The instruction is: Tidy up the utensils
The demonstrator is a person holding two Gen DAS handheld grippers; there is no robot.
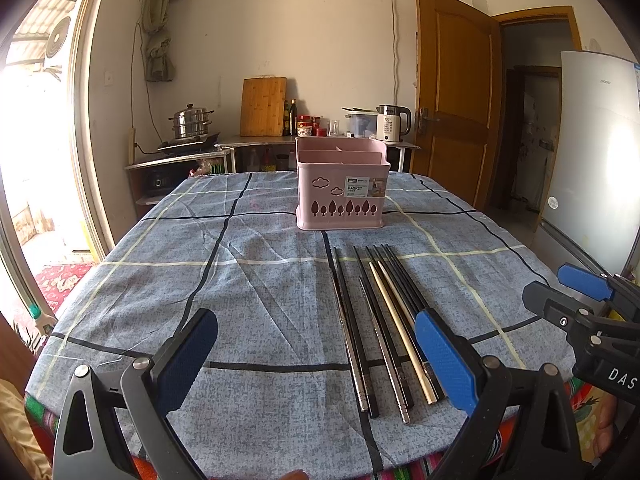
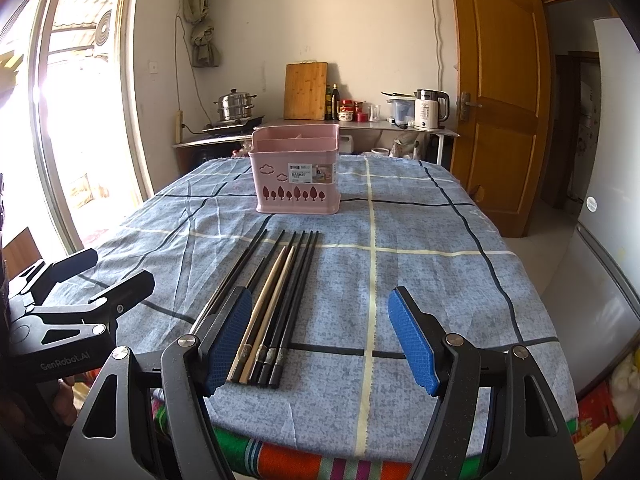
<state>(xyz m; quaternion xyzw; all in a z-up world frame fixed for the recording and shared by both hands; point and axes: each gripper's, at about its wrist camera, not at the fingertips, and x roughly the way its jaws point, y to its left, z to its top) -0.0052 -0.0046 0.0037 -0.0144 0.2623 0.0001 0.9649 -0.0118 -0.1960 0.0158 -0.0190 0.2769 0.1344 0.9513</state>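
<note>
Nearest to me, my left gripper (image 1: 316,364) stands wide apart and holds nothing; its right-hand pad (image 1: 446,364) hangs over the near ends of the chopsticks (image 1: 384,332), though I cannot tell whether it touches them. My right gripper (image 2: 320,342) is likewise spread wide and empty, its left-hand pad (image 2: 228,344) just beside the butt ends of the same bundle.

The chopsticks lie side by side on the blue checked tablecloth (image 1: 256,300), butts toward me at the near edge of the table and tips pointing away. Most are black, one or two are pale, and at least two look like metal.

Handling judgement: light, stiff and thin. The metal ones are likely slippery, and the round shafts may roll or scissor apart under a loose pinch. The best hold appears to be across the shaft in from the butt end, toward the middle, so the stick stays balanced when tipped upright. Lying close together, they make it hard to take one without disturbing its neighbours.

Farther back, well apart from the chopstick tips, the pink basket (image 2: 296,176) stands upright with divided compartments, apparently empty. No utensil is stowed yet.
</note>
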